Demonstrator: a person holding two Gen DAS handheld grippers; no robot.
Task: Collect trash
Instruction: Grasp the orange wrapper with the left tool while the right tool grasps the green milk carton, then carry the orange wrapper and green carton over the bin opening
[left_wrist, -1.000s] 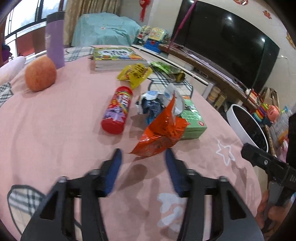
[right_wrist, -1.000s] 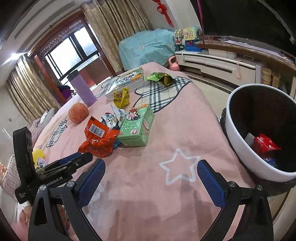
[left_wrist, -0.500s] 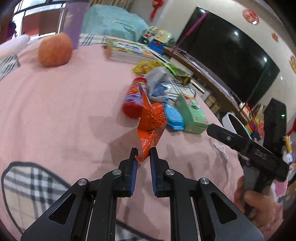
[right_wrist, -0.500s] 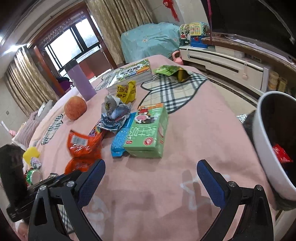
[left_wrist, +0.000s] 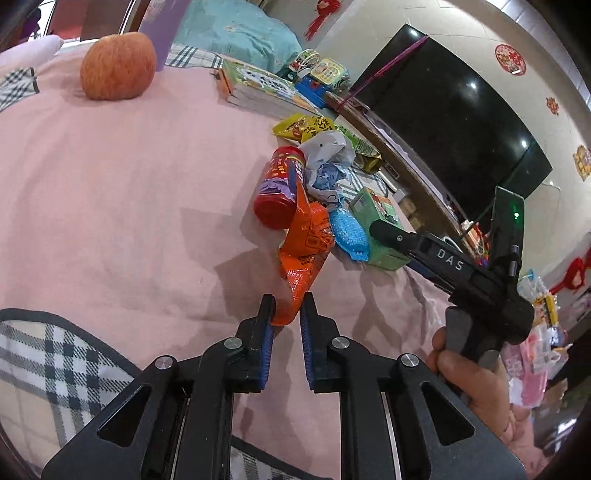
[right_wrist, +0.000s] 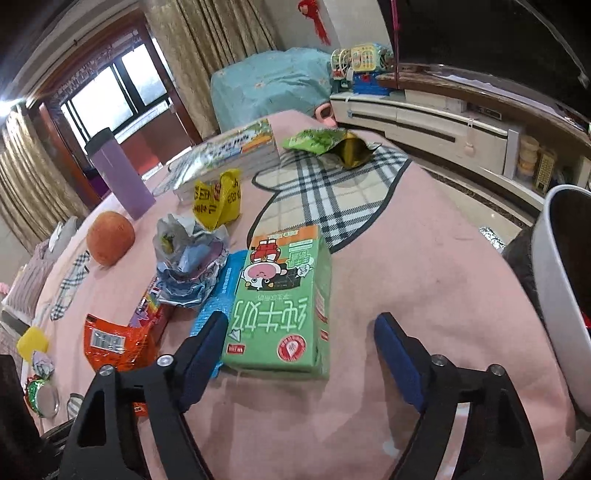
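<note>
The left claw (left_wrist: 286, 314) is clamped on only the bottom corner of the orange wrapper (left_wrist: 306, 240), so the thin foil could slip out or tear as it lifts, or drag the red can (left_wrist: 279, 192) it leans on. The right claw (right_wrist: 301, 330), jaws just closing but wide and touching nothing, straddles the green milk carton (right_wrist: 284, 299) on the pink counter (right_wrist: 424, 258); it could snag the blue packet (right_wrist: 218, 295) beside it. A second ago the left claw stood open short of the wrapper, and the right was farther from the carton, nearer the white bin (right_wrist: 554, 280).
</note>
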